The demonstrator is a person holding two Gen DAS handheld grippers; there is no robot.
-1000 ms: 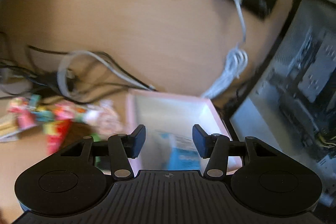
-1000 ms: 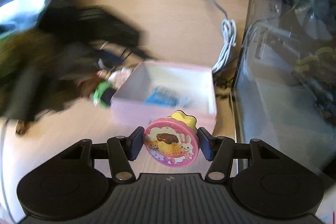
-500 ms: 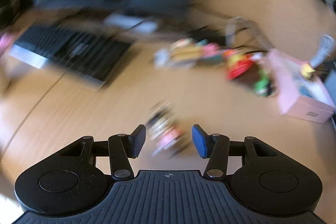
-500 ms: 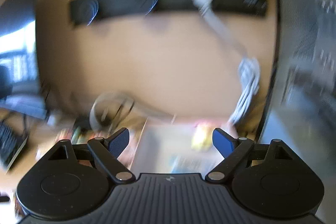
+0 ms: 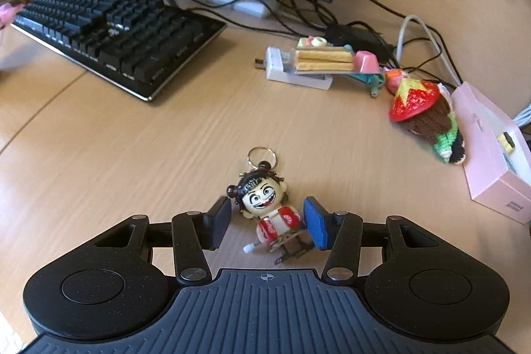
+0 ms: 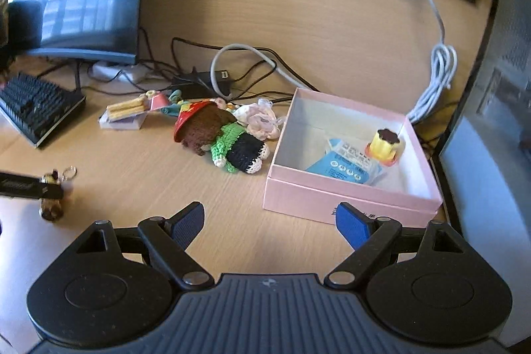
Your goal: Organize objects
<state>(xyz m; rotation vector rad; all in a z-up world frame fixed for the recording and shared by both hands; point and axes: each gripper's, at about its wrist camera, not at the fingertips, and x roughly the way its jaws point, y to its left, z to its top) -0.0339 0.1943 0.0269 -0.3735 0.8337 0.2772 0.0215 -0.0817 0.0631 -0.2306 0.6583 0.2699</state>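
On the tabletop point(image 6: 315, 32) the pink box point(image 6: 335, 201) already holds a pudding toy point(image 6: 385, 146), so the right tongs point(image 6: 270, 221) hang wide and empty, while the half-open left tongs point(image 5: 267, 223) straddle the figure keychain point(image 5: 265, 204), not yet pinching.

Matt wood-grain desk point(image 5: 132, 138), glossy plastic figurine point(image 5: 265, 204) w/ metal ring, crocheted yarn doll point(image 6: 225, 135), matt pink card box point(image 6: 332, 198)

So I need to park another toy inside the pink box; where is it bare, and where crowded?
In the pink box, bare floor lies along the left wall and far corner. The blue packet and yellow pudding toy crowd the middle and right. Outside, the crochet doll presses near its left wall.
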